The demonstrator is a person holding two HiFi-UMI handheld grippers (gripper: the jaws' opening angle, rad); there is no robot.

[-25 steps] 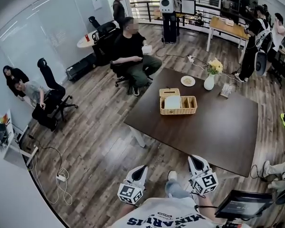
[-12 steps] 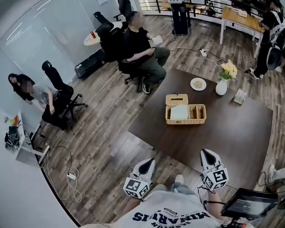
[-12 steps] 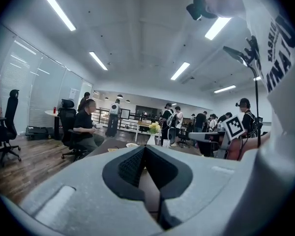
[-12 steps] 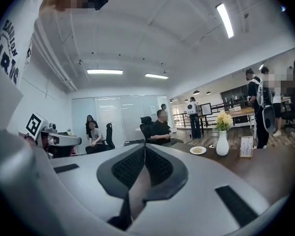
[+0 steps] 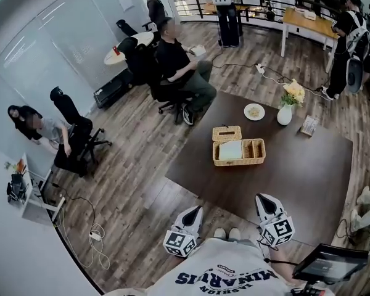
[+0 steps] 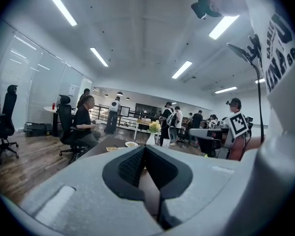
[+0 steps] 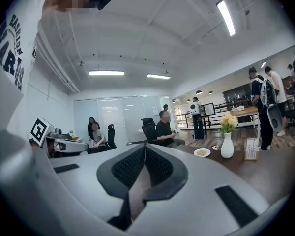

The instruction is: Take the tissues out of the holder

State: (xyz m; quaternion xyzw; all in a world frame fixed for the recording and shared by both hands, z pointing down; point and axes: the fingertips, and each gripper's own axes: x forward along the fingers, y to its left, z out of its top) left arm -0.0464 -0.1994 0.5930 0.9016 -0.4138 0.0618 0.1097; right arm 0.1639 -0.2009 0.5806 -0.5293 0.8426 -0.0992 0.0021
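1. The tissues (image 5: 229, 151) lie as a pale flat stack in the larger left compartment of the holder (image 5: 239, 163), a wicker basket. I judge they sit loose there, so they should lift straight up
2. The holder stands towards the far left of the table (image 5: 283, 190). A wicker lid (image 5: 226, 132) lies just beyond its far side, and I cannot tell whether the two touch. The lid being off leaves the stack open from above
3. The small right compartments look bare, though I cannot be sure at this size
4. A plate (image 5: 254, 111), a vase (image 5: 285, 115) and a card (image 5: 308, 126) sit far right of the holder, well apart from it and out of my way
5. My left gripper (image 5: 193, 211) and right gripper (image 5: 262, 198) are both clenched on nothing, with jaws together in their own views. They are held about level, side by side at the near edge
6. The left one hangs over the floor just off the table's near edge, and the right one is at the edge itself. Both are well short of the holder, so I judge the reach has not begun and the jaws must part before they meet the tissues
7. Bare tabletop runs from the near edge to the holder, so the near approach is open. The basket walls and divider hem the stack in, so I would come in from above rather than from the side
8. A seated person (image 5: 179, 66) is beyond the far left corner, clear of the table and off my path
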